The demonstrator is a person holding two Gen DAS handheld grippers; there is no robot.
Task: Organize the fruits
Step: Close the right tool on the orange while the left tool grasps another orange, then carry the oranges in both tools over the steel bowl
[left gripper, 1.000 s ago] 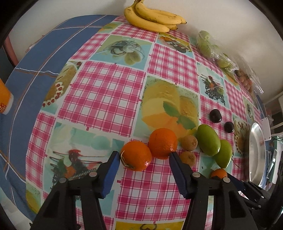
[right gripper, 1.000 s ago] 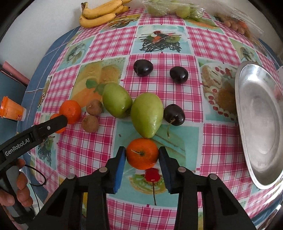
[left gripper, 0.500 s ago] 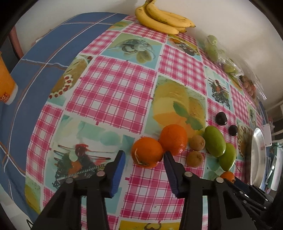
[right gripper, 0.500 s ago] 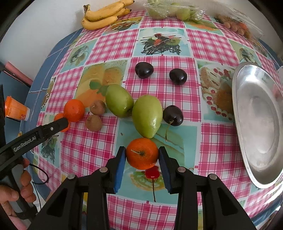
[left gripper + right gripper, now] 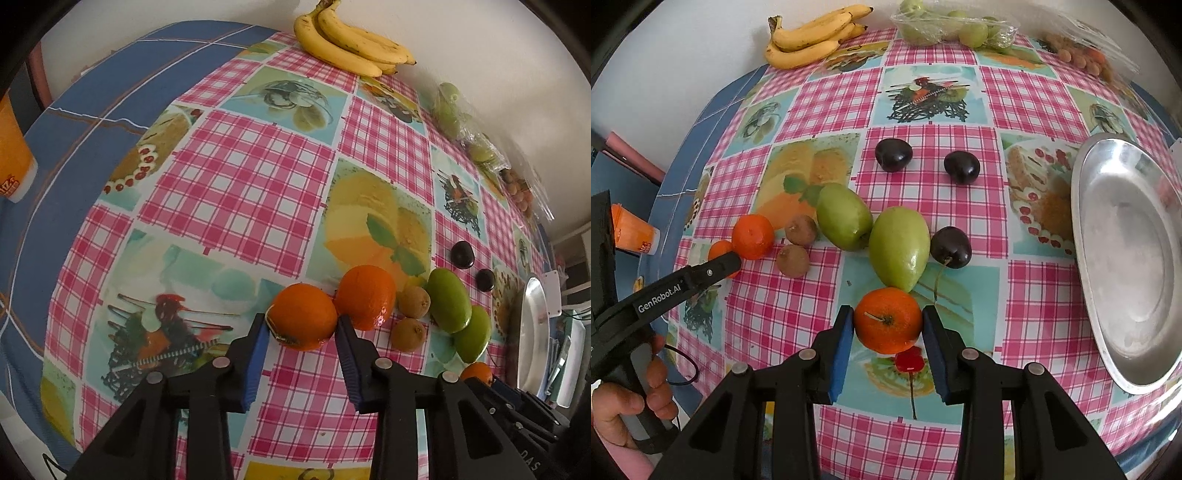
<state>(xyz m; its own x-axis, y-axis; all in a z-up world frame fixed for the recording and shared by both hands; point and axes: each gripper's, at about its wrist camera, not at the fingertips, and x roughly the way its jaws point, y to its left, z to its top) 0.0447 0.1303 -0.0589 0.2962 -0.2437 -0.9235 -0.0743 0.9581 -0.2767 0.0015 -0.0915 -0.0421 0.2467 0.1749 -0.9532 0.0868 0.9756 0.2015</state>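
Observation:
My left gripper (image 5: 301, 325) is shut on an orange (image 5: 302, 316) resting on the tablecloth, its blue pads against both sides. A second orange (image 5: 366, 297) touches it on the right. My right gripper (image 5: 887, 325) is shut on a third orange (image 5: 887, 319), also on the cloth. Two kiwis (image 5: 793, 249), two green mangoes (image 5: 899, 252) and three dark plums (image 5: 950, 246) lie between the oranges. In the right wrist view the left gripper (image 5: 726, 264) hides most of its orange.
A silver tray (image 5: 1134, 258) sits at the table's right edge. Bananas (image 5: 809, 37), bagged green fruit (image 5: 953, 27) and a bag of small brown fruit (image 5: 1082, 53) line the far wall. An orange cup (image 5: 631, 230) stands off the left edge.
The left gripper moved forward and closed from wide open onto the nearer orange. The right gripper stayed closed on its orange without moving.

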